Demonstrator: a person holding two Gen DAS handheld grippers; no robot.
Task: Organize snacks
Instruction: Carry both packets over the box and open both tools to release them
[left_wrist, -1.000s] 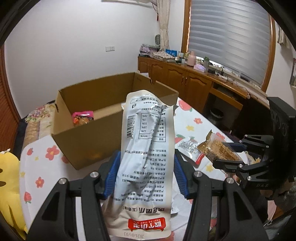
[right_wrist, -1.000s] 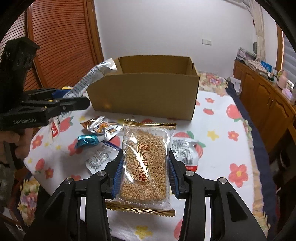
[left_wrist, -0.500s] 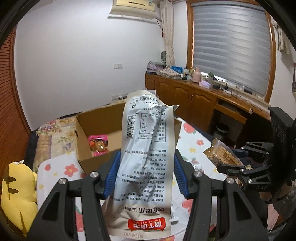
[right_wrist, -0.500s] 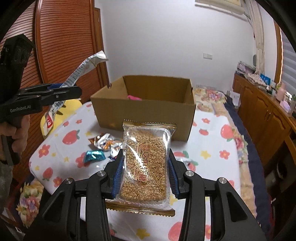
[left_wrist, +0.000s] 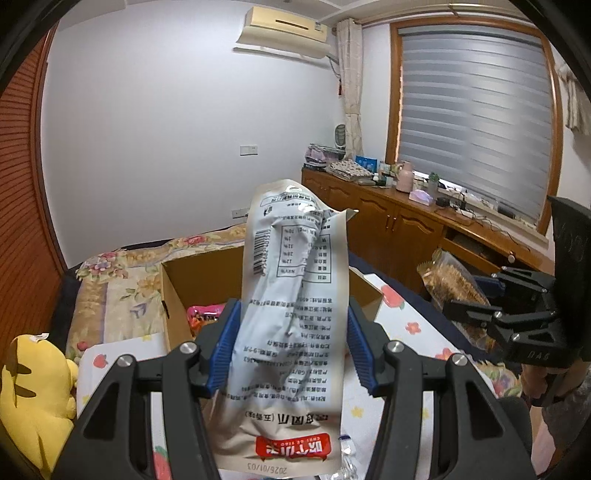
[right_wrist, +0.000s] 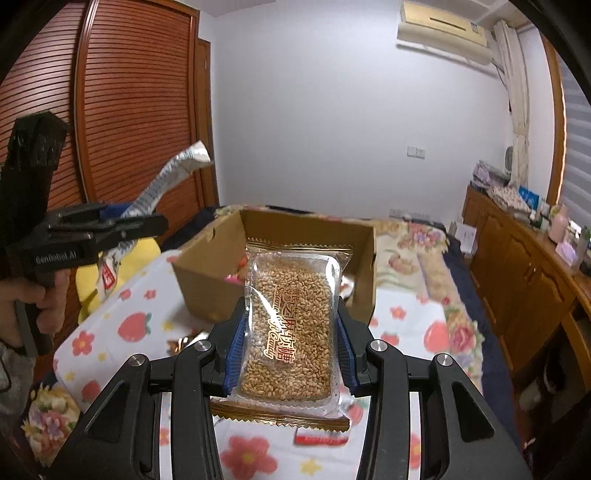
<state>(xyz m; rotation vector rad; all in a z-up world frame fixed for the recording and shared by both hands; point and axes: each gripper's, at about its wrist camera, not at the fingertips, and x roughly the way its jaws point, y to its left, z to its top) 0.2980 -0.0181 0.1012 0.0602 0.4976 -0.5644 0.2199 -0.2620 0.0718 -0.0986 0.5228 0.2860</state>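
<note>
My left gripper (left_wrist: 290, 345) is shut on a long silver-white snack pouch (left_wrist: 295, 314), held upright above the table. My right gripper (right_wrist: 290, 350) is shut on a clear sesame candy pack (right_wrist: 291, 325) with gold edges. An open cardboard box (right_wrist: 273, 236) stands on the table behind both; in the left wrist view the box (left_wrist: 199, 273) holds a pink packet (left_wrist: 203, 317). The right gripper also shows in the left wrist view (left_wrist: 476, 306) at right, and the left gripper shows in the right wrist view (right_wrist: 147, 221) at left.
A white tablecloth with strawberries and flowers (right_wrist: 122, 325) covers the table. A yellow plush toy (left_wrist: 33, 391) sits at its left. A floral bed (left_wrist: 122, 280) lies behind the box. Wooden cabinets (left_wrist: 402, 229) with clutter run along the window wall. A small red-white packet (right_wrist: 321, 437) lies below my right gripper.
Both grippers have risen with their packs. The box now sits lower in both views, and the loose snacks on the cloth have dropped out of sight.
</note>
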